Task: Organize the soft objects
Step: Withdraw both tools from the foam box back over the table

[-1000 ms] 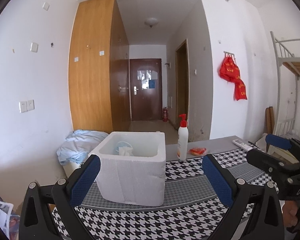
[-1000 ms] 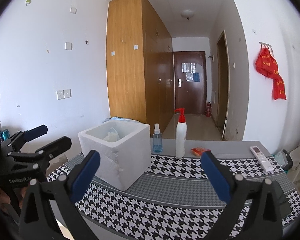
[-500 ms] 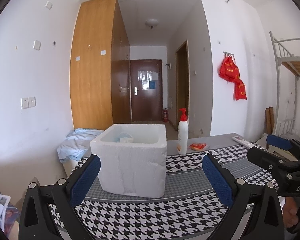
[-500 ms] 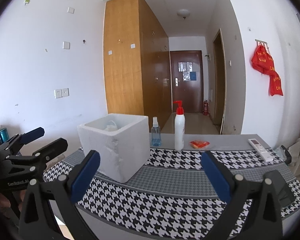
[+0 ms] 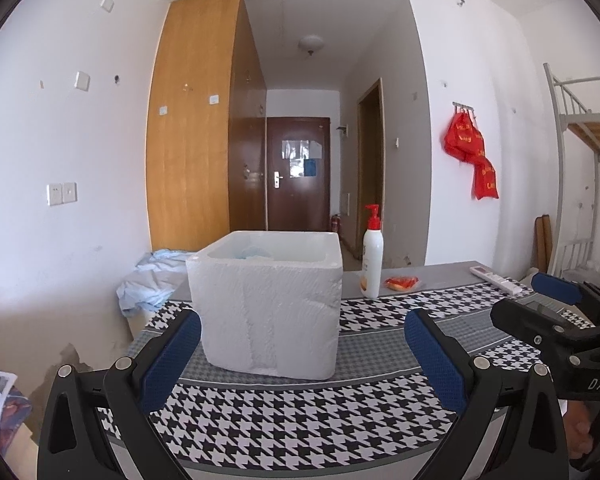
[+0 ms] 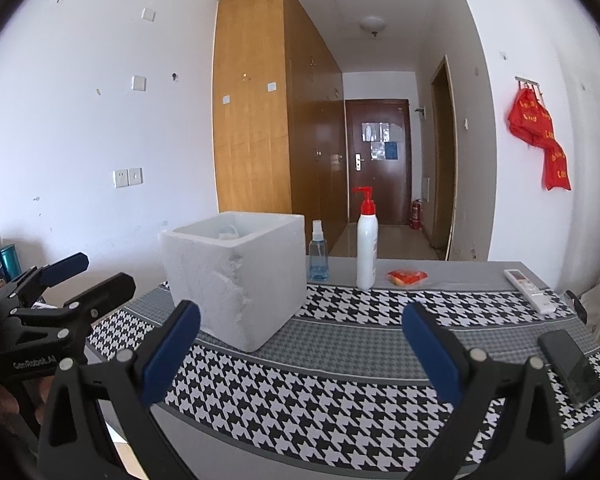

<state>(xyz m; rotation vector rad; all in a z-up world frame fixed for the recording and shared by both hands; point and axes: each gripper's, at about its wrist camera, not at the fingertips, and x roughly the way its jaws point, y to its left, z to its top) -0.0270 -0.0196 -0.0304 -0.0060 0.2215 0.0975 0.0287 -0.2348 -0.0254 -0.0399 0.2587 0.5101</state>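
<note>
A white foam box (image 5: 270, 300) stands on the houndstooth tablecloth (image 5: 300, 416); it also shows in the right wrist view (image 6: 236, 276). Pale blue and white soft items (image 5: 256, 254) lie inside it, mostly hidden by the rim. My left gripper (image 5: 302, 352) is open and empty, low in front of the box. My right gripper (image 6: 300, 344) is open and empty, to the right of the box. Each gripper shows in the other's view, the right one (image 5: 556, 312) and the left one (image 6: 64, 280).
A white pump bottle (image 6: 366, 240), a blue spray bottle (image 6: 318, 252) and an orange packet (image 6: 406, 277) stand behind the box. A remote (image 6: 530, 290) and a phone (image 6: 572, 364) lie at the table's right. Crumpled blue cloth (image 5: 148, 280) lies left of the table.
Both grippers have lowered and drawn back, so the box's inside is now nearly hidden behind its rim. Both stay open and empty.
</note>
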